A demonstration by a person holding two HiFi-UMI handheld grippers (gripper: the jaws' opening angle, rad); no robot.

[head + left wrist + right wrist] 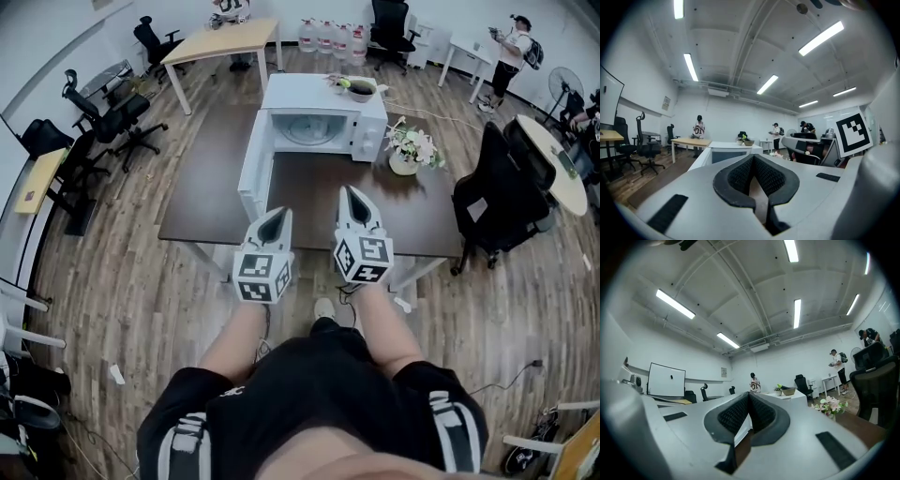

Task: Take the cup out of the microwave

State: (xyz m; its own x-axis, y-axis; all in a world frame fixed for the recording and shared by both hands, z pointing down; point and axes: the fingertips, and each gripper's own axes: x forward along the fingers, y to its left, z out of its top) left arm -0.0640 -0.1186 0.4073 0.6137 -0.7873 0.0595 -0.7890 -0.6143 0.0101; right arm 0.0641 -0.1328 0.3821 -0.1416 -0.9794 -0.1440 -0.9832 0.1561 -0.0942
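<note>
White boxy microwave (319, 124) – door (254, 167) open – on dark table (211, 202). Left gripper (278, 214), right gripper (350, 192): ribbed pads clenched, empty.

Matt plastic, dark tabletop, wood-grain floor

The left gripper (752, 157) and right gripper (749, 394) are shelled in smooth matt grey plastic, with pads (737, 176) of black, finely ribbed material, possibly rubber. The microwave (323, 112) is cased in smooth white, the table (309, 202) is topped in dark matt brown, and the floor (131, 300) is laid in wood-grain planks.
</note>
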